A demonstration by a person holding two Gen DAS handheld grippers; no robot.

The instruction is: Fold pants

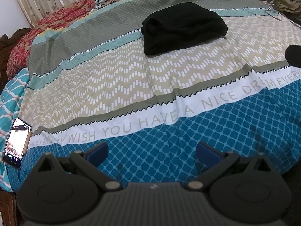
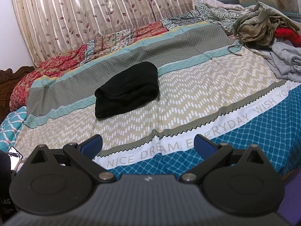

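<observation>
The bedspread lettering [image 1: 293, 79] runs off the left wrist view's right edge, the phone [image 2: 15, 155] is half hidden behind the left gripper's dark body in the right wrist view, and the clothes pile [image 2: 282, 37] is cut by that frame's right edge.

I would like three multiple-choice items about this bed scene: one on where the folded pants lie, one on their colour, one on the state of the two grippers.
1. Where do the pants lie?
A. on the bedspread
B. on the clothes pile
C. between gripper fingers

2. What colour are they?
A. red
B. grey
C. black

3. How are the left gripper and right gripper?
A. both shut
B. both open and empty
C. one holds cloth

Key: 1 A, the bundle rests on the patterned cover, apart from the pile; 2 C, it looks black in both views; 3 B, the blue pads stand wide apart with only bedding beyond them.
</observation>
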